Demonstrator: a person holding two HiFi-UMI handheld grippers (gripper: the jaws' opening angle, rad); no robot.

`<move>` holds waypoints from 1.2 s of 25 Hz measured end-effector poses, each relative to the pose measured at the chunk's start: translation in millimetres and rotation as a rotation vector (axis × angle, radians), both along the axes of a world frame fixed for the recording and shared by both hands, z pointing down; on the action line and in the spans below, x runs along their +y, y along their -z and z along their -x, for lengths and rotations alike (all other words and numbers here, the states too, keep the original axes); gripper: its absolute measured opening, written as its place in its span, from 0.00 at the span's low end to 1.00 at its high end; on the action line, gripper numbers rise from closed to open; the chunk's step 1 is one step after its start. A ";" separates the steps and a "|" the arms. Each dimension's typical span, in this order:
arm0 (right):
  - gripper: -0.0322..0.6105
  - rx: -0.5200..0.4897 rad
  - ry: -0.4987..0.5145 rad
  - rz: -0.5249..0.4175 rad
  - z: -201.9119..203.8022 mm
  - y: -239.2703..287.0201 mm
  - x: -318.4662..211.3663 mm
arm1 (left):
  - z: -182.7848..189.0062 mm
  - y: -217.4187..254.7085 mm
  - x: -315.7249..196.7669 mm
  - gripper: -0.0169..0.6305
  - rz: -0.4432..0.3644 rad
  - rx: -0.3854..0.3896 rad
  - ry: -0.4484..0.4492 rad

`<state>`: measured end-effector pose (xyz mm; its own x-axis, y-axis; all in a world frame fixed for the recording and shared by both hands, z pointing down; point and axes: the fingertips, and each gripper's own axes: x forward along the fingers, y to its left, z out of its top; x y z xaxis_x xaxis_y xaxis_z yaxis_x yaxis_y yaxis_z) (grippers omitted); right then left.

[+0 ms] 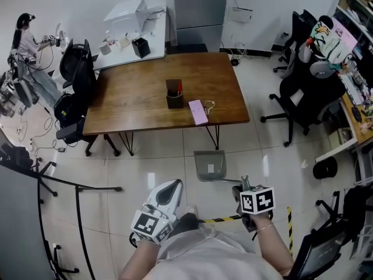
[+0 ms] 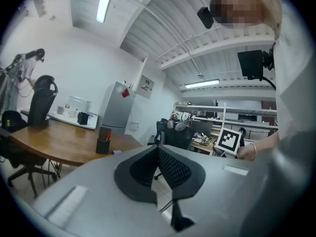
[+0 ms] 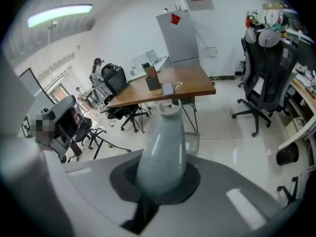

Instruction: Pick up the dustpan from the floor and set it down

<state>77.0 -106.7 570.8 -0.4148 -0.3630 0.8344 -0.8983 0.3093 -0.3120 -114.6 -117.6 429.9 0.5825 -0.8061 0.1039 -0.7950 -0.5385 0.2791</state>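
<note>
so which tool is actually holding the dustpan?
The right tool: it is shut on the dustpan by its grey handle. The left tool has its jaws together with nothing between them.

Head view looks steeply down on the brown wooden table [image 1: 151, 98] from well back — both gripper views face it lower, across the white tiled floor [image 1: 157, 168].

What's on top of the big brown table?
The table holds a dark pen holder with something red inside, a pink pad, and a small thing beside the pad. The holder's walls hide the rest of its inside; whatever lies under the pad is covered.
</note>
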 end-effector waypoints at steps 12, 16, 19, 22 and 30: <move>0.05 0.007 0.126 -0.009 -30.9 4.1 129.9 | -25.0 -13.2 153.3 0.05 0.027 -0.061 0.123; 0.05 0.029 0.143 0.017 -34.0 -0.8 156.6 | -28.4 -5.8 177.9 0.05 0.000 -0.109 0.090; 0.05 0.029 0.144 0.019 -27.5 -0.5 160.7 | -23.3 -6.0 183.0 0.05 -0.001 -0.088 0.074; 0.05 0.021 0.130 0.016 -23.4 1.3 166.9 | -23.0 -1.4 187.7 0.05 -0.024 -0.096 0.046; 0.05 -0.001 0.115 0.000 -11.1 8.9 176.2 | -14.9 20.5 186.0 0.05 -0.069 -0.047 0.052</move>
<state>88.1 69.5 561.9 -0.4547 -0.3129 0.8338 -0.8566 0.4100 -0.3133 -99.8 68.4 409.5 0.5351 -0.8416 0.0733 -0.8339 -0.5124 0.2050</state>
